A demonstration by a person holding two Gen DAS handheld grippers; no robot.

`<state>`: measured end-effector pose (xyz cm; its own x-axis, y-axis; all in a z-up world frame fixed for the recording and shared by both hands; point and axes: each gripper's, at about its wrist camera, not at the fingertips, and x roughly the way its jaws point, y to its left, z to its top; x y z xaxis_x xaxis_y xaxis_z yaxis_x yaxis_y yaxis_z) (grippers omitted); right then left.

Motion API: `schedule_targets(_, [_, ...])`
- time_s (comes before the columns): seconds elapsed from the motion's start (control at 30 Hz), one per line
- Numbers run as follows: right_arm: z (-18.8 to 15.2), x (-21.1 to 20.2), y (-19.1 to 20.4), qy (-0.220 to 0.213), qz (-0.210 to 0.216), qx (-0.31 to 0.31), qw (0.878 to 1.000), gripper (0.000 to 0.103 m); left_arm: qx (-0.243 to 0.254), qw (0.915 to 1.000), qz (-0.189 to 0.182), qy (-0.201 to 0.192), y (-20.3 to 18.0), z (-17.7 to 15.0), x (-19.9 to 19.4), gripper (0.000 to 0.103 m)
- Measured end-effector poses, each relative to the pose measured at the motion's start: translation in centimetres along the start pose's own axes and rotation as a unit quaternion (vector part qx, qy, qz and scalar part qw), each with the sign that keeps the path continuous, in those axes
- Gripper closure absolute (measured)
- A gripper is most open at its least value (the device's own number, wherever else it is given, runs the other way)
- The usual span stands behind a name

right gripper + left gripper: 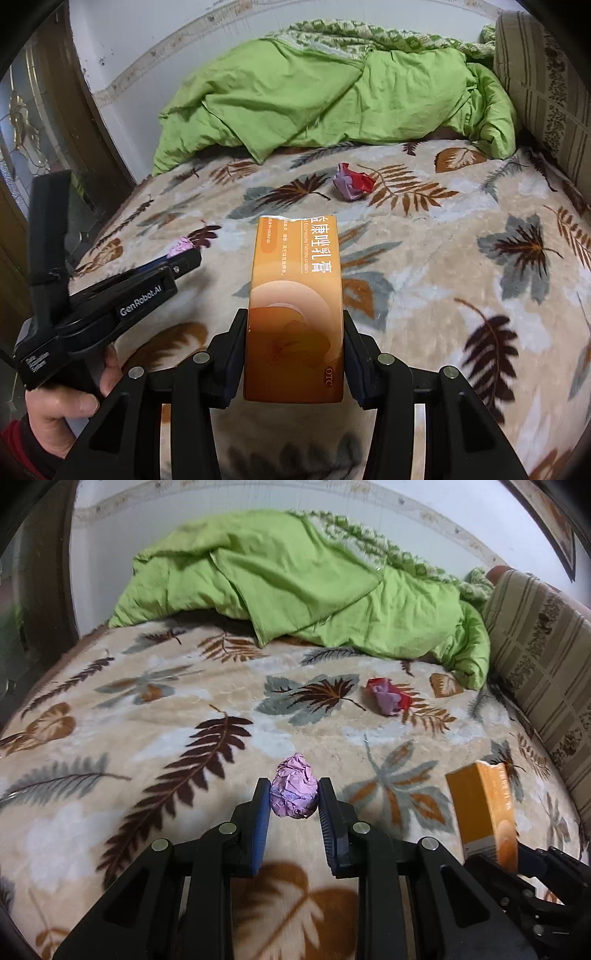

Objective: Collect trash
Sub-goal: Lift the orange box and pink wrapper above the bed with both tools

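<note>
Both jaws are clamped on trash: the right gripper (295, 354) holds an orange carton (295, 295) by its long sides at the centre of the right wrist view, and the left gripper (293, 797) pinches a pink paper ball (294, 792) at lower centre of its own view. Behind them the bed (110, 738), under a leaf-print blanket, fills both frames. A green quilt (295, 583) is heaped across the top, its right end cut off by a striped cushion (546, 657). One red and lilac wrapper (388, 699) lies crumpled right of centre. From the right wrist view the pink ball is mostly hidden behind the left gripper's finger. The carton's far end looks torn.
</note>
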<state>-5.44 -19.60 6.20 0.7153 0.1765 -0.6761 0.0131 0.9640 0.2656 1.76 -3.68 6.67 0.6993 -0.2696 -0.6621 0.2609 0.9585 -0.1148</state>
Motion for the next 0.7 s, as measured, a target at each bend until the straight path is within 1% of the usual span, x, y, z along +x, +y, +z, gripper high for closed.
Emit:
schedule_targets(0.13, [-1.6, -1.6, 0.3, -0.001, 0.005, 0.001, 1.0, 0.053, -0.001, 0.9998, -0.02, -0.001, -0.3, -1.4, -3.0, 0.079])
schedule_targets(0.27, [-3.3, -3.3, 0.3, -0.003, 0.002, 0.0, 1.0, 0.054, 0.005, 0.9986, -0.052, -0.001, -0.2, -3.2, -6.3, 0.079])
schedule_targets(0.37, [-4.0, -4.2, 0.2, -0.006, 0.006, 0.004, 1.0, 0.054, 0.005, 0.9979, -0.065, 0.003, 0.2, -4.6, -7.9, 0.079])
schedule_targets(0.43, [-4.3, -5.1, 0.3, -0.017, 0.01, 0.001, 1.0, 0.054, 0.008, 0.998, -0.062, 0.008, 0.3, -5.8, -8.8, 0.079])
schedule_targets(0.5, [-4.7, -5.4, 0.8, -0.016, 0.013, -0.005, 1.0, 0.054, 0.01, 0.9983, -0.057, 0.011, 0.2, -6.6, -9.4, 0.079])
schedule_targets(0.7, [-6.2, -6.5, 2.6, -0.019, 0.019, -0.035, 0.999, 0.054, 0.011, 0.9999, -0.008, 0.001, 0.1, -8.2, -11.3, 0.079])
